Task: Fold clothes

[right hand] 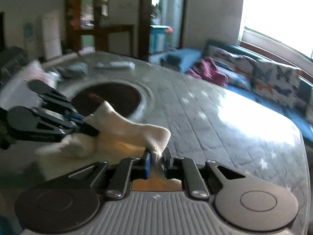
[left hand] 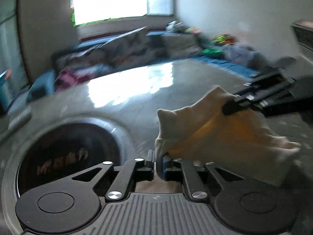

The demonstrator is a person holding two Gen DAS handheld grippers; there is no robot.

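— Two hand-held grippers are pinching the same cloth. Nearest the left wrist camera, the left hand-held gripper [left hand: 158,165] is squeezing its fingers onto one corner of the cream cloth [left hand: 225,131].

— And the right one?

— The right hand-held gripper [right hand: 158,161] is doing the same on its side, its fingers closing narrowly on another bunched corner of the cloth [right hand: 135,131]. From the left camera it is showing up at the right edge [left hand: 232,102], clamping the far upper corner.

— So where is the cloth hanging?

— It is stretching between the two of them, lifted above the tabletop [right hand: 225,121], with a yellowish inner side showing under the cream layer. Its lower edge is too blurred for me to tell whether it is touching the surface.

— What is lying beyond it?

— A dark round inset [left hand: 68,152] is sitting in the tabletop, just behind the cloth and to the left in the left view. The tabletop itself is shining with light from the window [left hand: 121,0].

— Farther still?

— A blue sofa [right hand: 195,58] is running along the wall under the window, carrying butterfly-print cushions [right hand: 273,80] and a crumpled maroon garment [right hand: 209,71]. Everything back there is looking smeared.
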